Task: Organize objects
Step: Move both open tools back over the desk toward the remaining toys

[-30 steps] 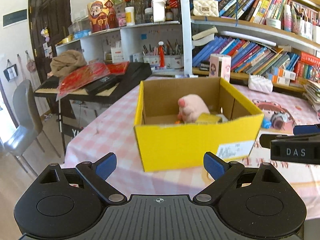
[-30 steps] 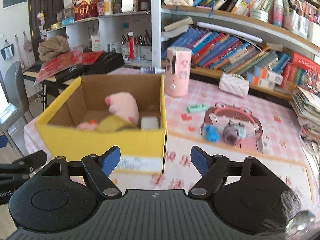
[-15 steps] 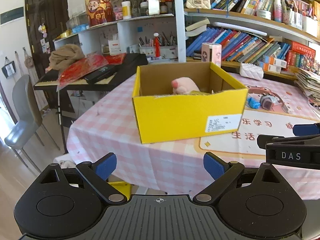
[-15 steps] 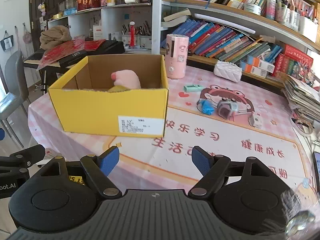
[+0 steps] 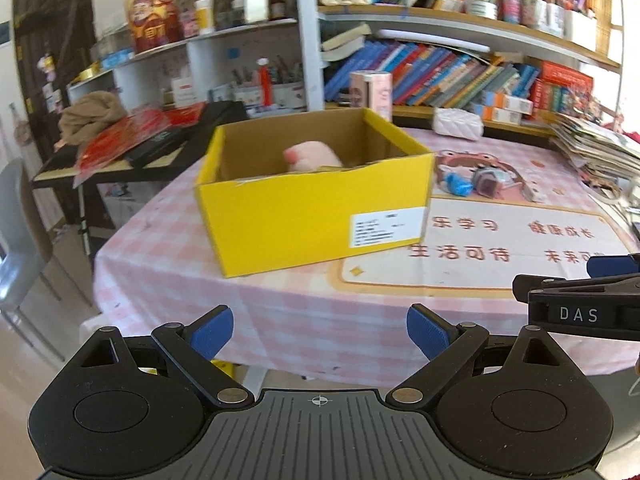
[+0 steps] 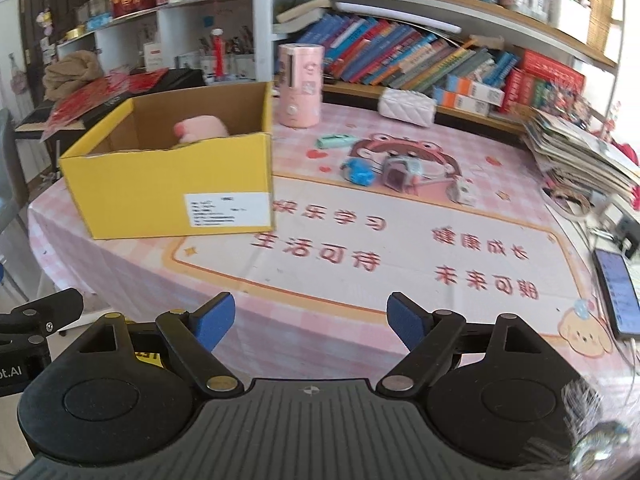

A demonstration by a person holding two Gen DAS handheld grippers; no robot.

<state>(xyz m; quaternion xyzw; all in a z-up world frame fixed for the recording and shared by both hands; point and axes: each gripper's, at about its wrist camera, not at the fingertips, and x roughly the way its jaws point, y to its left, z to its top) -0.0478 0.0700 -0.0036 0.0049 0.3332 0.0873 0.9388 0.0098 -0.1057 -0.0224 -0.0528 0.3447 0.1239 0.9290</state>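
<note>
On the pink checked surface [image 6: 280, 320] a yellow cardboard box [image 6: 168, 196] stands open-topped near the edge at about ten o'clock in the right wrist view; a white label sits on its near wall; a pink plush toy [image 6: 200, 130] lies inside it, only its top showing above the rim; from the left wrist the same box [image 5: 316, 208] sits at roughly twelve o'clock, the plush [image 5: 312, 156] showing inside it. Beyond the box, at twelve o'clock from the right wrist, a pink cylindrical container [image 6: 300, 84] stands upright; a small mint-green item [image 6: 334, 141] lies on the cloth just right of it; at about one o'clock a blue toy [image 6: 358, 171] and a grey-purple watch-like gadget [image 6: 402, 170] lie close together on the printed mat, well apart from the box; a white quilted pouch [image 6: 406, 106] rests further back near the bookshelf [image 6: 440, 52]; a stack of magazines [image 6: 580, 152] lies at two o'clock, and a phone [image 6: 618, 294] at three o'clock near the edge. The left gripper [image 5: 319, 330] hangs off the near edge of the surface, its blue-padded fingers [image 5: 212, 330] spread wide with nothing between them; the right gripper [image 6: 310, 322] likewise hovers short of the edge, its fingers [image 6: 406, 326] wide apart and holding nothing; both are well clear of the box.
</note>
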